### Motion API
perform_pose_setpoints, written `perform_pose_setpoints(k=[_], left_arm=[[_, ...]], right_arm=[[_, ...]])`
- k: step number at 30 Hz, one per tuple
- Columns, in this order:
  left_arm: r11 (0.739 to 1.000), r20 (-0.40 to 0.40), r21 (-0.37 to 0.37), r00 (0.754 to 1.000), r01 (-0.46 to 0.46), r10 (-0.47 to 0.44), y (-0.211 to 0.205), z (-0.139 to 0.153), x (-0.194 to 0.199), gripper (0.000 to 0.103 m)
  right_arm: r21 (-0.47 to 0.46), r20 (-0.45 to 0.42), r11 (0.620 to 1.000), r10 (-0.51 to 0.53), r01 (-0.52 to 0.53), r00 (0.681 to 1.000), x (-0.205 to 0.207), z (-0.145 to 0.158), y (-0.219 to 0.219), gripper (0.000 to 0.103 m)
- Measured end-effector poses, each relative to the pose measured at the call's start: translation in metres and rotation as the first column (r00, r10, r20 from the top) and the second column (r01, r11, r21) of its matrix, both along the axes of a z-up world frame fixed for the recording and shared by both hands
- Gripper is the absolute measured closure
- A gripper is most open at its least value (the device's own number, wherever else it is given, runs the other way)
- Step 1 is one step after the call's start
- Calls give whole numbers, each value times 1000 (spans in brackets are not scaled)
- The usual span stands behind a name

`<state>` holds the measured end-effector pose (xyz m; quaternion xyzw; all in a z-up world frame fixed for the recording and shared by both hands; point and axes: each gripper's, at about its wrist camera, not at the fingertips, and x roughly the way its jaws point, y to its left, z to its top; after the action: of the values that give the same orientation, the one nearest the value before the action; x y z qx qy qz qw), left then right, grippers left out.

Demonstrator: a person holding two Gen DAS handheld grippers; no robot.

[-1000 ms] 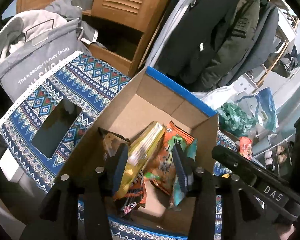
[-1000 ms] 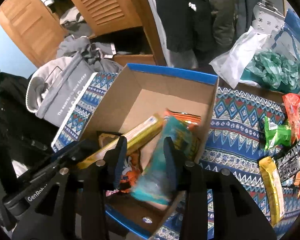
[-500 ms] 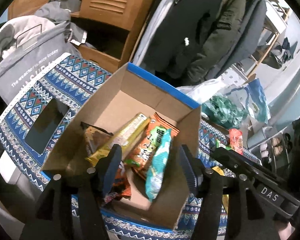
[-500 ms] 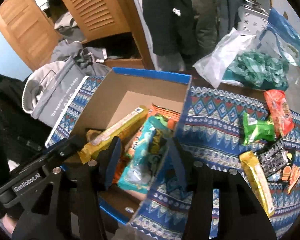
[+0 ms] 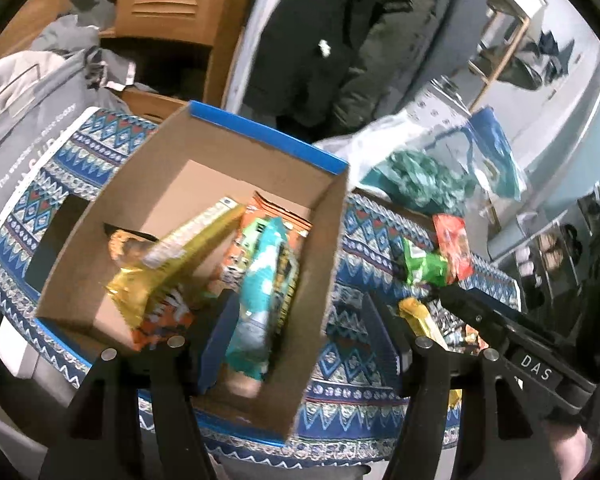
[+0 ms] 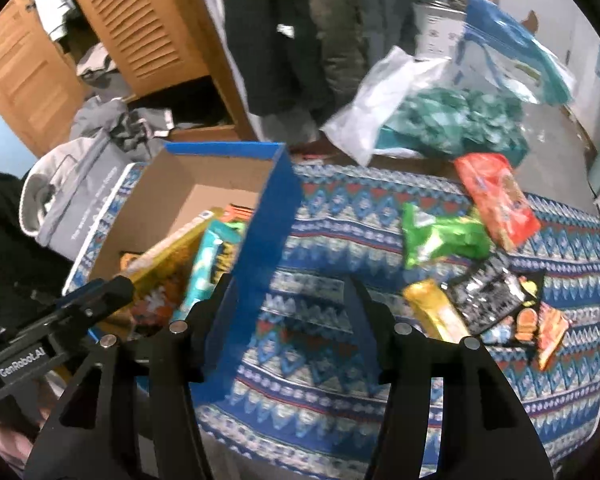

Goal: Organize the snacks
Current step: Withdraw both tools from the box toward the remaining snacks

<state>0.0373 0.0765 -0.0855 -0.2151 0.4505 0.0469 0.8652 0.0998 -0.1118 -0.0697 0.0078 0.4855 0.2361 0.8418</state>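
The left gripper (image 5: 304, 332) hangs with its jaws spread wide and nothing between them, over the right wall of the cardboard box (image 5: 172, 184), which sits at the left end of the patterned cloth (image 6: 340, 216). The right gripper (image 6: 288, 312) is likewise wide apart and empty, just right of that blue-sided wall, above bare cloth. Inside the box lie several snacks: a long yellow pack (image 5: 180, 252) slanting across the middle, a teal pack (image 5: 260, 292) against the right wall, an orange pack (image 5: 276, 216) under them toward the far side, and a dark pack at the left whose print is too blurred to read. To the right of the box, well apart from it, more snacks lie loose on the cloth: a green pack (image 6: 440, 236) touching a red-orange pack (image 6: 496, 200) at the far side, and nearer, a yellow bar (image 6: 432, 308) beside a black pack (image 6: 488, 300) and small orange packs (image 6: 548, 328). A white plastic bag (image 6: 376, 108) with green contents sits at the far edge.
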Motion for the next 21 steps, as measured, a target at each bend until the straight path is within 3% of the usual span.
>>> perform_pose_setpoints(k=[4, 8, 21], left_arm=[[999, -14, 37, 1000, 26, -25, -23, -2, 2, 29], [995, -32, 75, 997, 72, -70, -47, -5, 5, 29], [975, -113, 129, 979, 182, -168, -111, -24, 23, 26]], right_arm=[[-8, -6, 999, -33, 33, 999, 0, -5, -25, 47], [-5, -9, 997, -72, 72, 997, 0, -9, -51, 34], [-21, -33, 978, -208, 207, 978, 2, -25, -131, 28]])
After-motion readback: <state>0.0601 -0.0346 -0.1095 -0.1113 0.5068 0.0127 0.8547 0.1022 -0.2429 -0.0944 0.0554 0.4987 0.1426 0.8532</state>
